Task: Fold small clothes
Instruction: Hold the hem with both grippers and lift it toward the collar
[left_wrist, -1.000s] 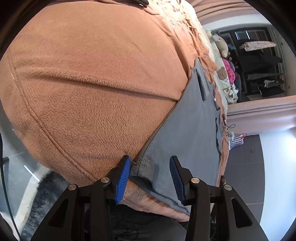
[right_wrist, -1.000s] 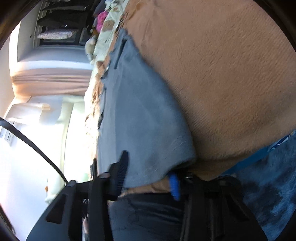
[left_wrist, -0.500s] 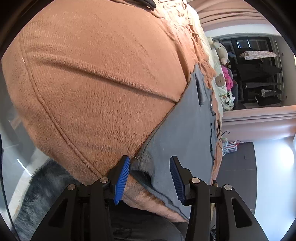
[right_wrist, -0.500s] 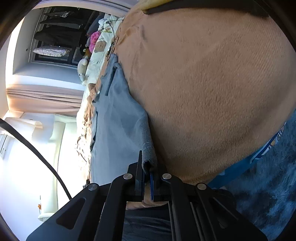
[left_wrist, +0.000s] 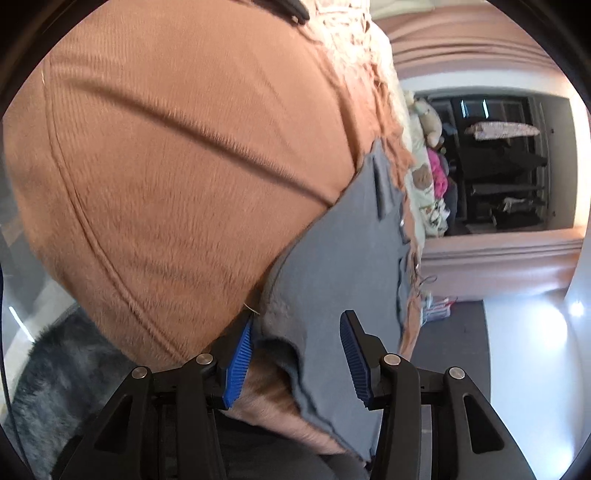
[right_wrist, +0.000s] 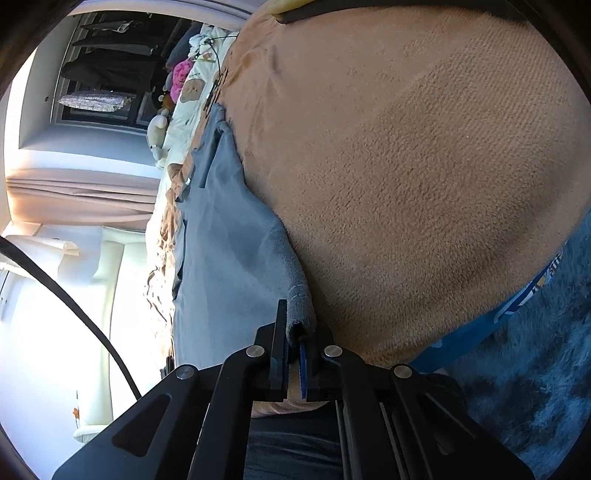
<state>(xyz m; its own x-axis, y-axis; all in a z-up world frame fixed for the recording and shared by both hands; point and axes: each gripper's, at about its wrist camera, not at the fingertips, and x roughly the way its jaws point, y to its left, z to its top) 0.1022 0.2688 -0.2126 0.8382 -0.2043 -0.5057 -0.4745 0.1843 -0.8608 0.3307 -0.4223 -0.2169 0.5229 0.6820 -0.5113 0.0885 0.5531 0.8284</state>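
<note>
My right gripper (right_wrist: 293, 354) is pinched shut on a near corner of the grey garment (right_wrist: 218, 254). My left gripper (left_wrist: 295, 354) is spread wide, straddling the garment's other near corner. The garment lies flat on the brown blanket (left_wrist: 184, 166), its long axis running away from me toward what looks like its waistband.

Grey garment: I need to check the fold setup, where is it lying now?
The grey garment lies flat on the orange blanket; in the right wrist view, its near corner is pinched in the right hand-held gripper.
</note>
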